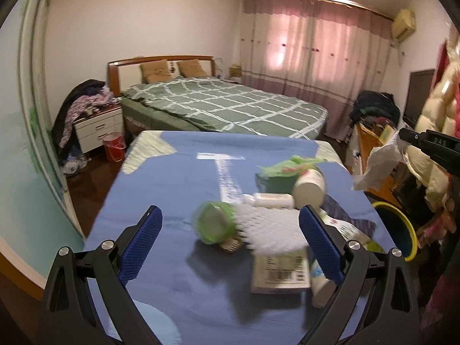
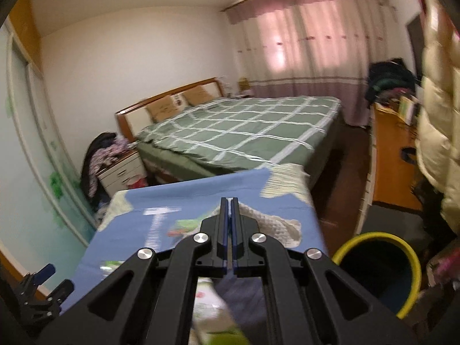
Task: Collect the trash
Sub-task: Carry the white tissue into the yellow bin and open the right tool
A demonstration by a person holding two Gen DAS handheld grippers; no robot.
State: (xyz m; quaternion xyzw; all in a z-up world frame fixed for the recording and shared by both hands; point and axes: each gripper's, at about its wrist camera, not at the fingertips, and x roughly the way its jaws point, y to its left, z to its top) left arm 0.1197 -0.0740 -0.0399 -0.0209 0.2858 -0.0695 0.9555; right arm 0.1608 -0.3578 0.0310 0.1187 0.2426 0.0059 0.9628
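Observation:
My left gripper (image 1: 230, 244) is open over a blue-covered table (image 1: 161, 189), its blue pads on either side of a green tub (image 1: 214, 224) and a white foam net (image 1: 271, 230). Behind them lie a small white bottle (image 1: 270, 200), a white jar (image 1: 310, 185), a green wrapper (image 1: 283, 168) and a barcoded box (image 1: 280, 273). My right gripper (image 2: 229, 201) is shut on a crumpled white paper towel (image 2: 276, 222); in the left wrist view that towel (image 1: 376, 164) hangs from the right gripper (image 1: 402, 135) at the right, above and beyond the yellow-rimmed dark bin (image 1: 398, 227).
The bin (image 2: 379, 270) stands on the floor to the right of the table. A green checked bed (image 1: 224, 103) lies beyond, with a nightstand (image 1: 97, 128) and a red basket (image 1: 113, 146). A wooden desk (image 2: 394, 155) and hanging coats (image 2: 440, 132) crowd the right.

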